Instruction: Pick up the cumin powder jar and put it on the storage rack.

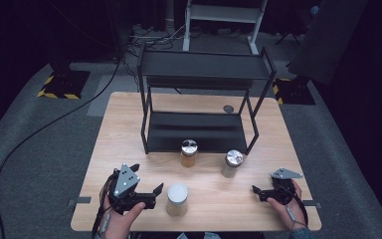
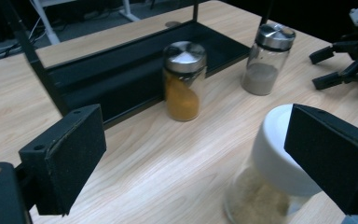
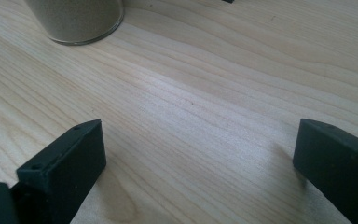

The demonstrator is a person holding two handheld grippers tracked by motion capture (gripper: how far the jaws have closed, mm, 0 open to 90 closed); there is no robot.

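Flanking white-lidded jar (image 2: 279, 154), left hand-held gripper (image 2: 205, 158) wide open, right hand-held gripper (image 3: 200, 163) open, empty.

Recording studio or lab
Black curtains (image 1: 25, 30), hazard-taped stand bases (image 1: 62, 83) and floor cables (image 1: 54, 119) are seen around one table (image 1: 129, 144).

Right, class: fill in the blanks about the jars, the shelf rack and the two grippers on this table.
1. The jar nearest the left gripper has a ____ lid.
2. The jar with orange powder has a shiny ____ lid.
3. The number of jars on the table is ____.
4. The jaws of the right gripper stand ____.

Missing words: white; metal; three; open
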